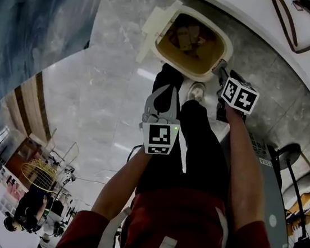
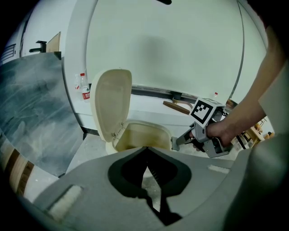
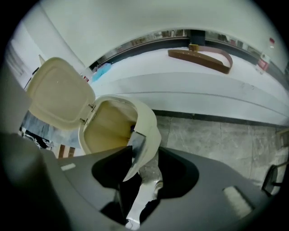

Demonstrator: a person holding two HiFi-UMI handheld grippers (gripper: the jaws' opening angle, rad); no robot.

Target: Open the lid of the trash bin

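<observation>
The cream trash bin (image 1: pixel 225 45) stands on the floor with its lid (image 1: pixel 153 27) swung up and back, and rubbish (image 1: pixel 189 37) shows inside. In the left gripper view the lid (image 2: pixel 110 101) stands upright behind the bin's rim (image 2: pixel 144 126). My right gripper (image 1: pixel 219 66) is at the bin's right rim. In the right gripper view that rim (image 3: pixel 151 126) runs between its jaws, one finger (image 3: pixel 135 144) lies inside the bin, and the jaws look open. My left gripper (image 1: pixel 170 70) hangs just short of the bin's near side, its tips (image 2: pixel 146 150) together and empty.
The person's legs and a shoe (image 1: pixel 196 91) stand just before the bin on the marble floor (image 1: pixel 110 75). A white curved ledge behind it carries a brown strap (image 3: pixel 203 58) and a bottle (image 2: pixel 83 88). A grey box (image 1: pixel 272 198) and a fan (image 1: pixel 298 241) stand at the right.
</observation>
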